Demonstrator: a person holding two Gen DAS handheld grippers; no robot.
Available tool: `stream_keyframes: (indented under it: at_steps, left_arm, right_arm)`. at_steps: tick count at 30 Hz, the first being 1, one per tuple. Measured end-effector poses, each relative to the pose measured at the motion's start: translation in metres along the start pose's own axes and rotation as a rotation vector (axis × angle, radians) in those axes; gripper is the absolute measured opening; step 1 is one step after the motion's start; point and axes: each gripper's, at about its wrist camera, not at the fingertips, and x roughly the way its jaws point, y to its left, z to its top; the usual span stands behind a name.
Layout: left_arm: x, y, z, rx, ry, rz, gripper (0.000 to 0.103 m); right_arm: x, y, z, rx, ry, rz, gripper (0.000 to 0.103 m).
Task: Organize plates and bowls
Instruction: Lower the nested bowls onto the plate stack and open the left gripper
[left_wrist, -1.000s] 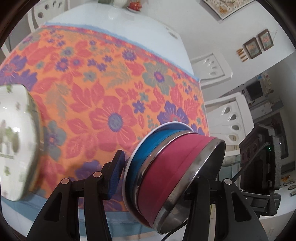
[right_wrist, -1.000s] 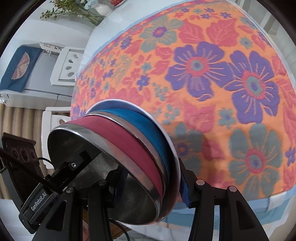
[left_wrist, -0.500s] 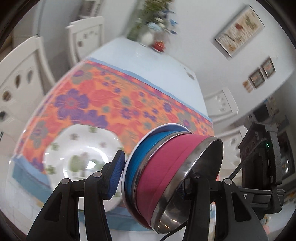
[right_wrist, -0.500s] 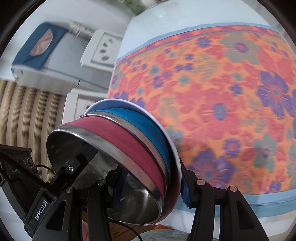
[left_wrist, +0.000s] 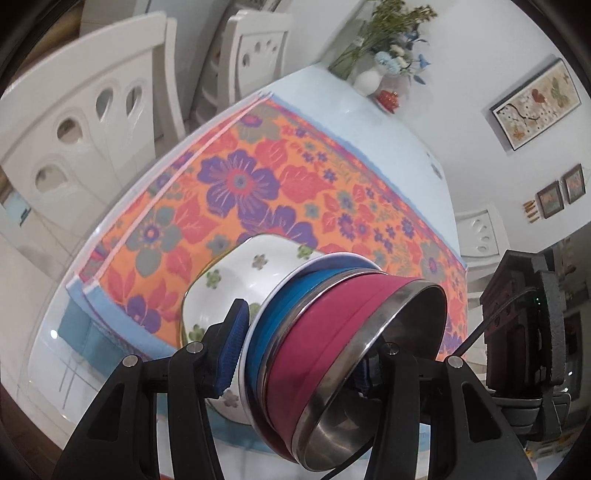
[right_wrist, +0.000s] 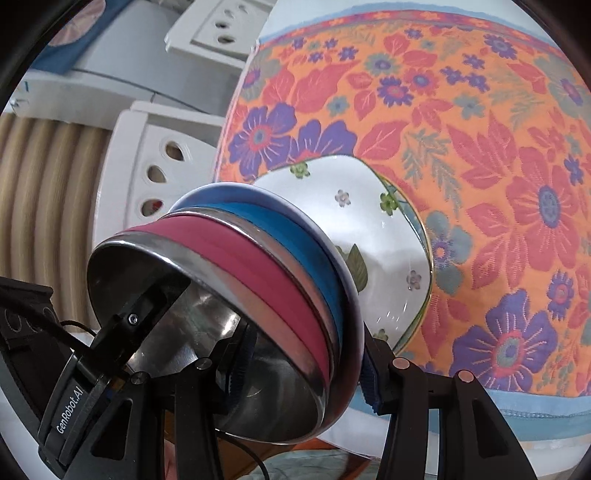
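Note:
A nested stack of steel bowls (left_wrist: 325, 325), one with a maroon band and one with a blue band, with a white rim behind them, hangs tilted on its side above the table. My left gripper (left_wrist: 299, 354) is shut on one side of the stack, blue pad against the white rim and the other finger inside the steel bowl. My right gripper (right_wrist: 303, 365) is shut on the opposite side of the stack (right_wrist: 266, 266) in the same way. A white square plate (left_wrist: 240, 280) with green flowers lies on the cloth just beyond the stack, partly hidden by it, also seen in the right wrist view (right_wrist: 384, 229).
An orange floral tablecloth (left_wrist: 295, 177) covers the near part of the white table. White chairs (left_wrist: 74, 110) stand along the table's side. A vase of flowers (left_wrist: 373, 74) and a small red object (left_wrist: 388, 98) sit at the far end. The table's near edge (right_wrist: 480, 417) is close.
Both grippers carried the bowl stack across the table toward the white floral plate, which now lies right behind the stack. The grip on the stack is unchanged.

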Motion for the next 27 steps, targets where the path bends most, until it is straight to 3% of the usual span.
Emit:
stream_keyframes:
  at_steps: [14,22,27]
  left_arm:
    - [0.024,0.026,-0.001,-0.055,0.085,-0.035,0.046]
    - [0.029,0.036,0.000,-0.083,0.098,-0.043,0.046]
    - [0.031,0.044,0.003,-0.101,0.110,-0.087,0.046]
  right_arm:
    - [0.032,0.001,0.010,0.016,0.103,-0.069,0.049]
    - [0.031,0.003,0.016,0.012,0.083,-0.073,0.049]
    - [0.017,0.003,0.014,0.020,0.029,-0.068,0.049]
